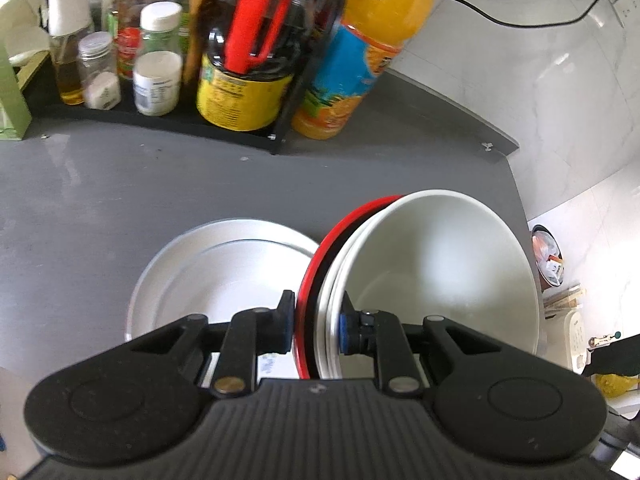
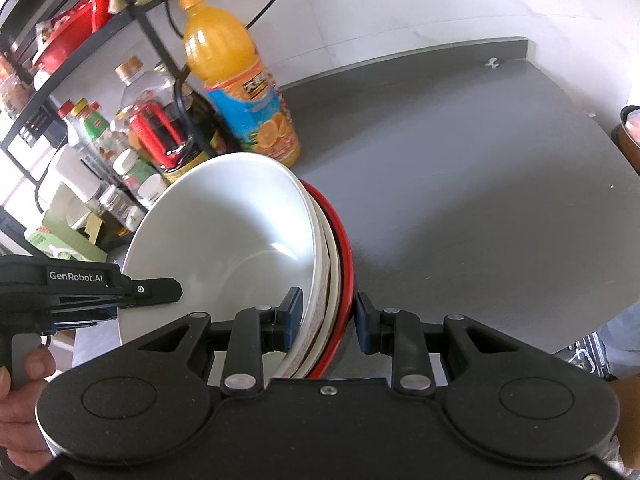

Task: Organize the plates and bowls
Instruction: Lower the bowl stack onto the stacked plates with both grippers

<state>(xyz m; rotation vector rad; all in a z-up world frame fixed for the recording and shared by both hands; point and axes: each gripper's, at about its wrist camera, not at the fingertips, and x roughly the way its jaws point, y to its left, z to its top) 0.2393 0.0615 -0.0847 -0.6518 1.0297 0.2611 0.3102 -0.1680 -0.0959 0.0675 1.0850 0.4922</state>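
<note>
Plates (image 1: 224,276), silver and stacked, lie flat on the grey counter (image 1: 120,188) at the left, just beside the nested bowls. The left gripper (image 1: 314,330) pinches the near rim of the bowl stack (image 1: 432,272): a white bowl on top, more white rims under it, and a red-and-black bowl at the outside. The stack is tilted, so it seems lifted off the counter. Behind stand the rack of jars (image 1: 160,60) and the juice bottle (image 1: 360,48).

At the right, the right gripper (image 2: 326,322) straddles the same stack (image 2: 240,232) at another part of the rim. Its left pad touches the white bowl inside, but its right pad stands a little apart from the red rim, so I judge it spread, not yet clamping.

To do this step well, I think both tools must carry the stack level and move together. The right one should close before any pull. The bowls are smooth and could slide from each other, so set them down slowly on free counter, near the plates but not knocking them.
</note>
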